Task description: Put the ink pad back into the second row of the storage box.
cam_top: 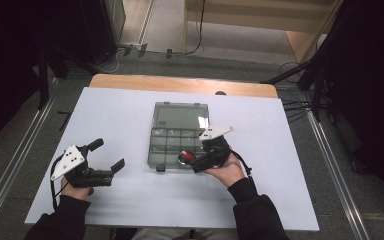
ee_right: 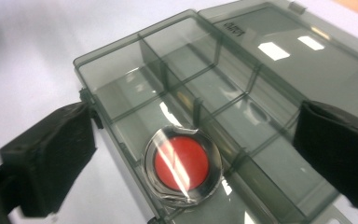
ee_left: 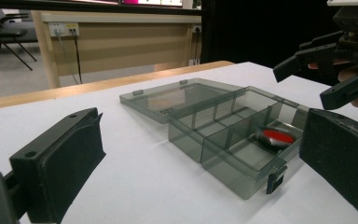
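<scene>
Hovering over the near right part of the smoky clear organizer box (cam_top: pixel 178 135), with the right gripper (cam_top: pixel 196 161) spread wide and holding nothing, jaws standing either side of the round red-centred disc (ee_right: pixel 182 166) below. Resting already in a near compartment of the box, that disc, sealed in a shiny clear wrapper and lying roughly flat, close to the front wall near the latch (ee_left: pixel 273 181). Held low over the white table cover (cam_top: pixel 130 205) well to the left of the box, the left gripper (cam_top: pixel 109 155), likewise spread and empty, jaws pointing toward the box. Lying flat and fully open on the far side, the lid (cam_top: pixel 181 115), hinged to the tray. Judging by this layout, several ways to go wrong: catching the thin dividers or the front wall with a wide jaw on the way down or up, which would likely shove or tip the light box, since nothing pins it; slipping on the glossy wrapper if the disc is gripped again; dragging the disc up a divider and flicking it out onto the table; shutting the lid on a wrapper edge standing proud. Counting up: two grippers, two hands, one box with one lid, one disc, one dark latch seen at the front; compartments appear to number about eight in two rows, though glare and the right gripper hide part of them, so not certain.
</scene>
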`<state>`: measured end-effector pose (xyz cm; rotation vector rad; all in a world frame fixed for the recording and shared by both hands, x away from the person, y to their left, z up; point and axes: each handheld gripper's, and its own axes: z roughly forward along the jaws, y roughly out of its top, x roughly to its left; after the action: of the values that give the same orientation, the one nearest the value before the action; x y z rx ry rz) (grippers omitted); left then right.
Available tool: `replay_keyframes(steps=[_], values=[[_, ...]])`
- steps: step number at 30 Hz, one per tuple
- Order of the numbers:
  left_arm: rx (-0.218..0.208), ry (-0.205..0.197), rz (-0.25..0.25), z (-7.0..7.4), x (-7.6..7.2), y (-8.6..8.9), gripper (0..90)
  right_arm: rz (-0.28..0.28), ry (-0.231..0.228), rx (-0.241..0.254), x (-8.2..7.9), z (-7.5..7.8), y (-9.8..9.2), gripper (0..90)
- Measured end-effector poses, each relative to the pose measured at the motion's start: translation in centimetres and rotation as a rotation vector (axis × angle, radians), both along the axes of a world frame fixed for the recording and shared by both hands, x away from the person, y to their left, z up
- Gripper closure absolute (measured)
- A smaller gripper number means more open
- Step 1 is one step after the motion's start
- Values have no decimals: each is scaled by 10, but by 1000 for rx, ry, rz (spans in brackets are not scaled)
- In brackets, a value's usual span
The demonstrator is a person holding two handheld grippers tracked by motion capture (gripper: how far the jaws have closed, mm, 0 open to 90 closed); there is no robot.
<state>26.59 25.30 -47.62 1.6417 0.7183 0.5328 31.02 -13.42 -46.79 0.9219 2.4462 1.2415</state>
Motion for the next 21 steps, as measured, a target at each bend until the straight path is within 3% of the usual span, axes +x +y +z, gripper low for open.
replay_keyframes(steps=[9, 15, 21], values=[[1, -2, 3, 0, 0, 0, 0, -21, -45, 37, -8, 8, -16, 0], [1, -2, 3, 0, 0, 0, 0, -72, -68, 35, -15, 13, -32, 0], [2, -2, 3, 0, 0, 0, 0, -146, -98, 94, -22, 15, -53, 0]])
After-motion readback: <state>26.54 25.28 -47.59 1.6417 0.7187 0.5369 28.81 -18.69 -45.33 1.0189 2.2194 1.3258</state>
